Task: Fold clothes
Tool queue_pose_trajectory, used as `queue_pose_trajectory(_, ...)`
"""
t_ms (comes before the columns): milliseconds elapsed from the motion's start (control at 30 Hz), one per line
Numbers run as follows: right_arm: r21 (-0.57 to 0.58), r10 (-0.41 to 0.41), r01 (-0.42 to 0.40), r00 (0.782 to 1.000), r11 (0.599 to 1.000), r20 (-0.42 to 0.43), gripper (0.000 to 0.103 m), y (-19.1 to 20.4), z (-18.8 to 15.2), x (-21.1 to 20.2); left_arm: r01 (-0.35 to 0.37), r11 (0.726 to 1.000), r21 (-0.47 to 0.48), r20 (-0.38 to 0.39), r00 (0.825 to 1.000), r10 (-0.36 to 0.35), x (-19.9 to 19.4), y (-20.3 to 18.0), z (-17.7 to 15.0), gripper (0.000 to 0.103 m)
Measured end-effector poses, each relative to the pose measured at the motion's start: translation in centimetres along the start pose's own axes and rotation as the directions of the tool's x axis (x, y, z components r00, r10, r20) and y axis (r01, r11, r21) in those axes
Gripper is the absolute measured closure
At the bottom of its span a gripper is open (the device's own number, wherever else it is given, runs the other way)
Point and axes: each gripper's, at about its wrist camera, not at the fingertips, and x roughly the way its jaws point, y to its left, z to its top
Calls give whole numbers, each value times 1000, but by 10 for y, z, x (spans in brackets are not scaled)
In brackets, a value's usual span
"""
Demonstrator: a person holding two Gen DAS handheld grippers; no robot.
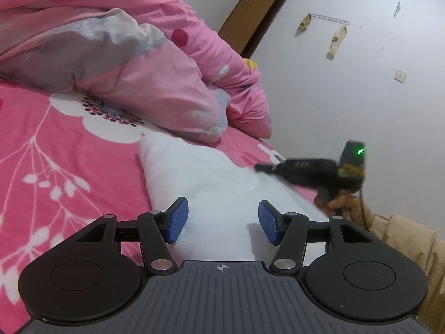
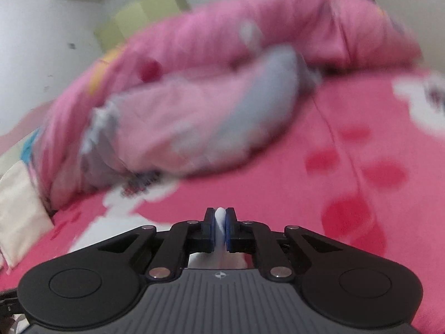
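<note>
- Right gripper [image 2: 220, 229] pinches the white garment's [image 1: 211, 183] right edge; left gripper [image 1: 223, 220] hangs open over its near end.
- Grasping step; next, likely the left closes, then both fold.

Two tools — left tool [image 1: 223, 220], right tool [image 2: 221, 229]; one white garment [image 1: 211, 172] (one pink quilt [image 1: 111, 41]).

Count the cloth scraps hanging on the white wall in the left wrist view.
2: one scrap at the left end of the wall rail, the other scrap near its right end. More may lie outside the frame.
</note>
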Motion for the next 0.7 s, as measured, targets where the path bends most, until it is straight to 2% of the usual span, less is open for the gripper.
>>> queue_pose_trajectory(67, 63, -1, 1, 1000, 998, -5, 83, -11, -3, 1, 0, 1000, 2, -1, 1000, 0, 0, 0, 0, 47)
queue_pose_trajectory(133, 117, -32, 29, 999, 993, 20, 55, -17, 0, -5, -1, 1000, 2, -1, 1000, 1, 0, 0, 0, 47)
queue_pose_trajectory(267, 246, -69, 38, 991, 969, 117, 58, -35, 3, -27, -15, 1000, -1, 5, 1000, 15, -1, -2, 1, 47)
queue_pose_trajectory(367, 200, -15, -15, 989, 980, 150, 64, -25, 4, -46, -37, 999, -16, 8, 999, 37, -3, -1, 7, 47)
queue_pose_trajectory(467, 81, 75, -84, 991, 993, 106, 68, 3, 0, -60, -75, 997, -22, 4, 997, 75, -3, 2, 19, 47)
queue_pose_trajectory(567, 14, 134, -135, 990, 991, 40, 72, 29, -8, -66, -132, 991, -5, -31, 991, 132, 9, 5, 45, 46)
queue_pose_trajectory(600, 3, 150, -150, 988, 989, 20, 73, 36, -12, -68, -134, 991, 16, -93, 986, 135, 22, 6, 55, 42)
queue_pose_trajectory(667, 8, 169, -169, 986, 986, -8, 76, 44, -17, -67, -135, 990, 44, -196, 970, 141, 51, 10, 74, 41)
queue_pose_trajectory(700, 26, 179, -178, 984, 984, -16, 78, 45, -19, -69, -141, 988, 58, -202, 968, 150, 63, 12, 79, 40)
